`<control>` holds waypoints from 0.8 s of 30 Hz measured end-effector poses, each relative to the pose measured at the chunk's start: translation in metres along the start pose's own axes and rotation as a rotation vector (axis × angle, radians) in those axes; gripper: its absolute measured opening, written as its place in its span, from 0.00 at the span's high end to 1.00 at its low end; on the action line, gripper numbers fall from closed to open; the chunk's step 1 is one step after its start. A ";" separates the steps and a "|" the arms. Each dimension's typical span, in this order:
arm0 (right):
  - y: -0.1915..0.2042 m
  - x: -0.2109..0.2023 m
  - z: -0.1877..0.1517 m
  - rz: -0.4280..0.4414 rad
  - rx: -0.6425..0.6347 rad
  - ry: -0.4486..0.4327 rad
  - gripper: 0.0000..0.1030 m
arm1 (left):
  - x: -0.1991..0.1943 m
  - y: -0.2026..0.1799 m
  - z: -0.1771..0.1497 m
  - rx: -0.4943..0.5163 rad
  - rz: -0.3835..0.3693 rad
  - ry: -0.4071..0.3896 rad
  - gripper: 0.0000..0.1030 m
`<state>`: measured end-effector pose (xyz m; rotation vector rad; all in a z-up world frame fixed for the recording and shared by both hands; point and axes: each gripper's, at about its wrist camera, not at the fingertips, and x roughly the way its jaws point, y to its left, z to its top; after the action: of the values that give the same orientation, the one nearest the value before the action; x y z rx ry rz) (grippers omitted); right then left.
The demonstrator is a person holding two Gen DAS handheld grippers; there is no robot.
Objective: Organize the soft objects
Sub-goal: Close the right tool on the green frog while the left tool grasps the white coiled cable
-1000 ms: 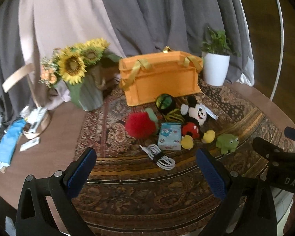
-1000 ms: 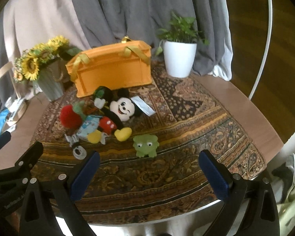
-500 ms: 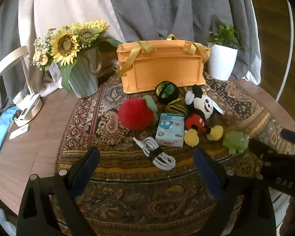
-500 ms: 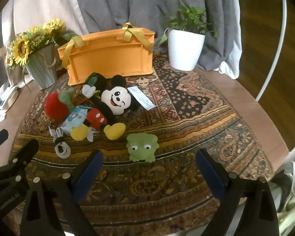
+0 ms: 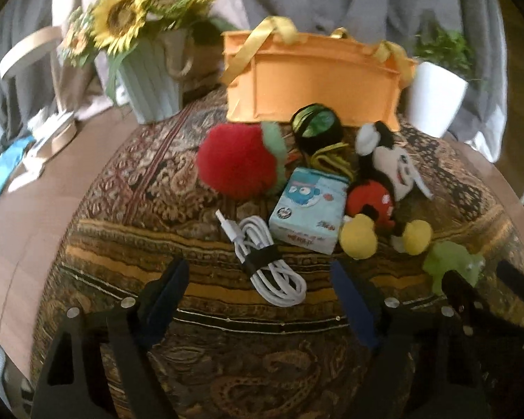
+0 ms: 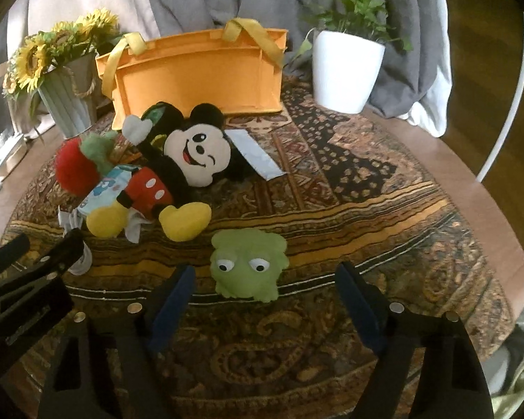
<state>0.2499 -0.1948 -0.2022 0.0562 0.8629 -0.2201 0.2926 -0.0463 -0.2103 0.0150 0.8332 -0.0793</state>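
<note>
Green frog (image 6: 248,265) facing right tongs (image 6: 267,300)

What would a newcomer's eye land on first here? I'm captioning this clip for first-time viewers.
Probably the Mickey Mouse plush, lying on its back on the patterned rug just in front of the orange bag. Next, the green frog toy, nearest the open right gripper, and the sunflowers standing left of the bag.
</note>
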 end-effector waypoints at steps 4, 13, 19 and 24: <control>-0.001 0.013 -0.002 0.020 0.004 0.018 0.25 | 0.009 -0.002 -0.002 -0.033 0.036 0.006 0.26; -0.007 0.029 0.002 0.058 0.000 0.036 0.32 | 0.025 -0.006 -0.001 -0.084 0.074 0.020 0.41; -0.005 0.033 0.005 0.079 -0.016 0.038 0.39 | 0.035 -0.006 0.002 -0.115 0.102 0.049 0.52; -0.005 0.032 0.008 0.095 -0.023 0.046 0.46 | 0.034 -0.003 0.003 -0.119 0.101 0.062 0.64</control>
<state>0.2755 -0.2060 -0.2210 0.0804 0.9059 -0.1204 0.3171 -0.0514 -0.2335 -0.0527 0.8969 0.0666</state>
